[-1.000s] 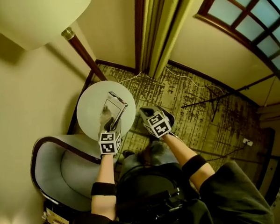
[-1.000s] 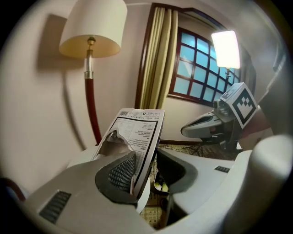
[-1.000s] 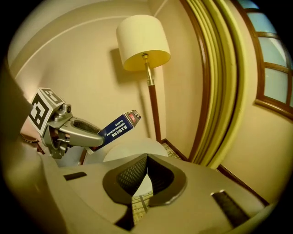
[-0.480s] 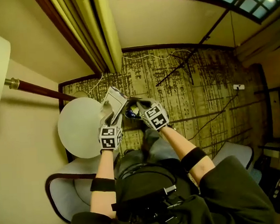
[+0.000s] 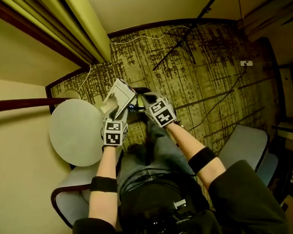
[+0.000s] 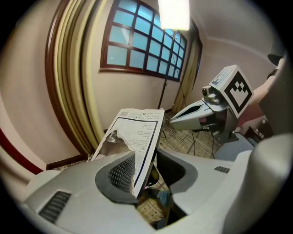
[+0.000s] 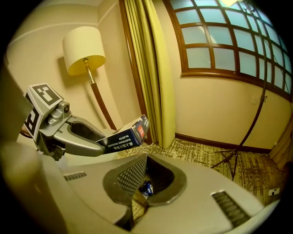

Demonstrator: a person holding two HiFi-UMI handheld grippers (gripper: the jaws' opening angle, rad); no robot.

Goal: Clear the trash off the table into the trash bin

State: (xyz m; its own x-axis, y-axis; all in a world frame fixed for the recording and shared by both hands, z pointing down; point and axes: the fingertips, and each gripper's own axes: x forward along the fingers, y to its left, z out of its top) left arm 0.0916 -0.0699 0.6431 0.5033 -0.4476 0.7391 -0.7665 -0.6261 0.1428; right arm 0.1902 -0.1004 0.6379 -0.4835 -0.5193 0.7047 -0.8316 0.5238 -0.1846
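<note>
Below me: olive patterned carpet [image 5: 217, 71], black tripod stand [image 7: 234, 157] on it. Yellow-green curtain [image 5: 90, 29] in corner, cream-shaded floor lamp [image 7: 82, 48] beside. Grey padded armchair [image 5: 74, 189] at my left. White cable [image 5: 132, 40], probably lamp's.

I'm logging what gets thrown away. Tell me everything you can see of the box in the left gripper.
The box is a flat cardboard carton. It has a white face with black-bordered fine print and a dark blue side with white lettering and a red patch. One edge is ripped open and ragged. It stands tilted, its lower end clamped between the jaws of the left gripper. It is held in the air by the round table, and nothing else visibly touches it.
</note>
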